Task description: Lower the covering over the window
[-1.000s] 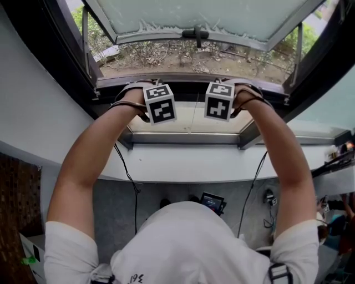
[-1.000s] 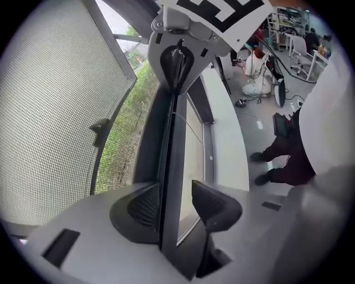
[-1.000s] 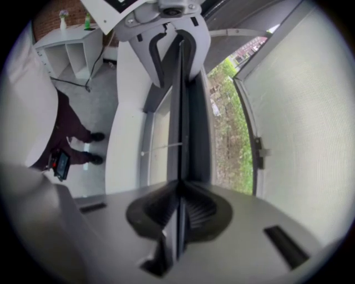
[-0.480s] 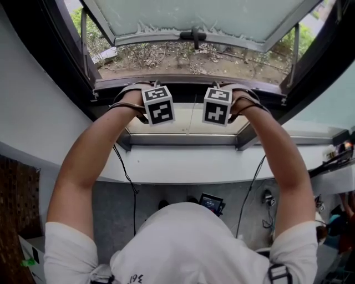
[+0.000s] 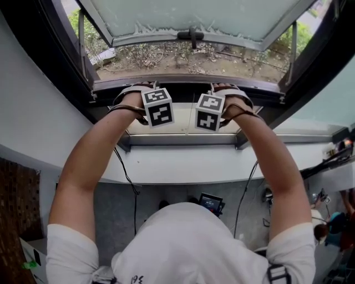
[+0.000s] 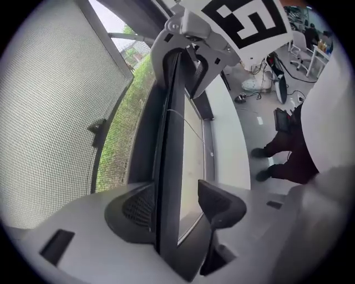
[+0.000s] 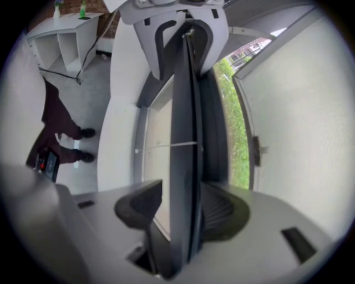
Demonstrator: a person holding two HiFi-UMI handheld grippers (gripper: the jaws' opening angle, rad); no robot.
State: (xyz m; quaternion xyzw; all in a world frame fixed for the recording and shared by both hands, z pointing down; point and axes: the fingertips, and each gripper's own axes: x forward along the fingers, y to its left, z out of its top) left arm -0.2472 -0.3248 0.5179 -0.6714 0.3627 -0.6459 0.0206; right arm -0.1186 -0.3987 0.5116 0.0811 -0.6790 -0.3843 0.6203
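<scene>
A dark bar (image 6: 169, 138) at the edge of the window covering runs between the jaws of both grippers, with a thin white cord (image 6: 178, 115) crossing it. My left gripper (image 6: 176, 205) is opening: its outer pad lies against the bar, while the inner pad (image 6: 219, 202) stands clear of it. My right gripper (image 7: 182, 209) straddles the same bar (image 7: 183, 111) with a narrow gap at the room-side pad (image 7: 141, 206). In the head view, both marker cubes (image 5: 158, 107) (image 5: 209, 112) sit side by side at the window's lower frame (image 5: 188, 83), and they hide the jaws.
The frosted window sash (image 5: 194, 16) is swung outward with its black handle (image 5: 193, 36) in the middle. Below the hands are a pale pane (image 5: 183, 126) and a white sill (image 5: 183, 161). Cables (image 5: 133, 183) hang down to the grey floor. A white shelf (image 7: 66, 39) stands behind.
The right marker cube has shifted a little left and down, closer to the left cube. The left hand has stayed almost in place.
</scene>
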